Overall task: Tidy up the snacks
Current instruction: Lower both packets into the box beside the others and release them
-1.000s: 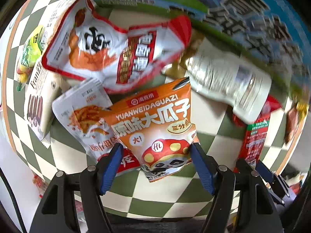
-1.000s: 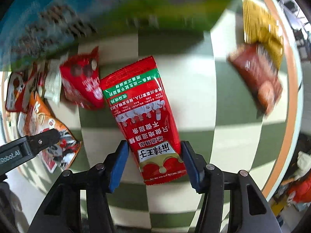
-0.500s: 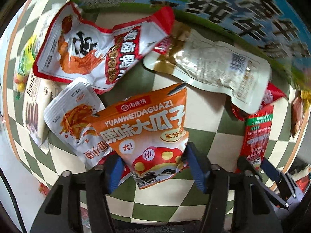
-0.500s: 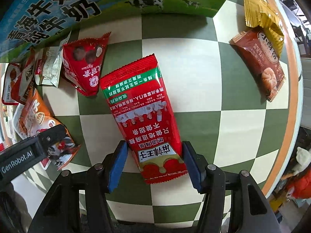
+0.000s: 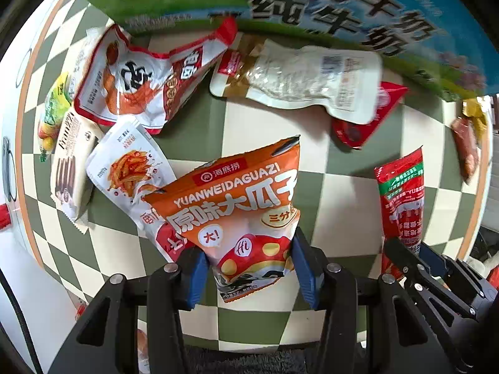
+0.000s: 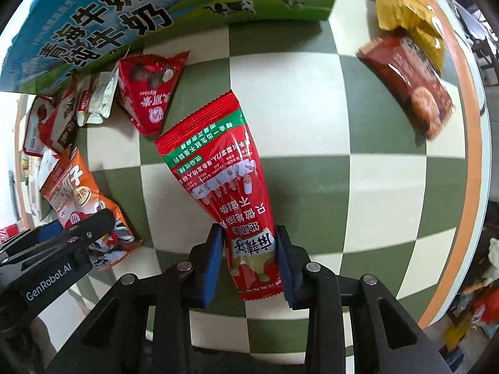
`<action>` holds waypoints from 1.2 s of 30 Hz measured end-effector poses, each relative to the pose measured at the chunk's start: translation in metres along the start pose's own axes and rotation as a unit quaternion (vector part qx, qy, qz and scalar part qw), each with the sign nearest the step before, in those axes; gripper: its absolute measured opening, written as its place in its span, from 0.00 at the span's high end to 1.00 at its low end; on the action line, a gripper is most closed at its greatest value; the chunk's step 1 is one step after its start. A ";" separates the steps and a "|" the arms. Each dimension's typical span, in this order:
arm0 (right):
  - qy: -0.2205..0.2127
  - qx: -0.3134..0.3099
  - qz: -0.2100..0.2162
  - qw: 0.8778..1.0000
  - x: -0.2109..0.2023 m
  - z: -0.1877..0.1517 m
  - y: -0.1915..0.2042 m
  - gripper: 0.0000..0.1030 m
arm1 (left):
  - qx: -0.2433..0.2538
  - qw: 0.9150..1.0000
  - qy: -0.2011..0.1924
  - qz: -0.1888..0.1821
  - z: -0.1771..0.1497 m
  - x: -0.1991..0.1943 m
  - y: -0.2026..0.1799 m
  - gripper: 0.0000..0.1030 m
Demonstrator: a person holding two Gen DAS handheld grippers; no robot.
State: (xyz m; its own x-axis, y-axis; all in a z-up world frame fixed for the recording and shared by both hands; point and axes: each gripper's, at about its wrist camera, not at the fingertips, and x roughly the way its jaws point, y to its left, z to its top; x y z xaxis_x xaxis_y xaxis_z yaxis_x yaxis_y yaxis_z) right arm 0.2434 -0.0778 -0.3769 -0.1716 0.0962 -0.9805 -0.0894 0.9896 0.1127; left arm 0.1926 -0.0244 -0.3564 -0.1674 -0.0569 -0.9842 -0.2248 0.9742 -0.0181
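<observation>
My left gripper (image 5: 248,269) is shut on the bottom of an orange sunflower-seed bag (image 5: 237,205), whose top lifts off the checkered table. My right gripper (image 6: 249,261) is shut on the lower end of a long red snack packet (image 6: 224,180), which crumples between the blue pads. The red packet also shows at the right of the left wrist view (image 5: 402,196), and the orange bag at the left of the right wrist view (image 6: 81,205).
A blue and green milk carton box (image 6: 124,12) stands at the back. Several snack packs lie left of the orange bag: a red-white pack (image 5: 143,74), a white noodle pack (image 5: 128,168), a clear pouch (image 5: 312,81). A brown packet (image 6: 411,87) and yellow packet (image 6: 405,9) lie near the table's right edge.
Both grippers have closed from open around their packets to gripping them. The orange bag and the red packet have bunched up and tilted between the pads.
</observation>
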 end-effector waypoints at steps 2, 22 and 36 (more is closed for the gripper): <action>-0.001 0.004 0.010 1.000 -0.007 -0.006 -0.003 0.66 | 0.003 1.000 -0.007 -0.010 -0.005 -0.010 -0.005 0.55; -0.157 0.020 0.125 0.980 -0.211 0.041 -0.014 0.67 | 0.065 0.983 -0.158 -0.065 0.091 -0.216 0.025 0.55; -0.151 0.123 0.086 0.977 -0.186 0.217 -0.016 0.66 | 0.013 0.994 -0.108 -0.016 0.263 -0.172 0.091 0.55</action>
State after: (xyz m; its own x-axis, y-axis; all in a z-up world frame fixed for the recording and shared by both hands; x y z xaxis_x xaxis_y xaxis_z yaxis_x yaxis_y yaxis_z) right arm 0.4900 -0.0881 -0.2309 0.1375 0.2532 -0.9576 0.1598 0.9484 0.2737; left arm 0.4534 0.1311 -0.2347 0.0510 -0.0422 -0.9978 -0.2017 0.9781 -0.0517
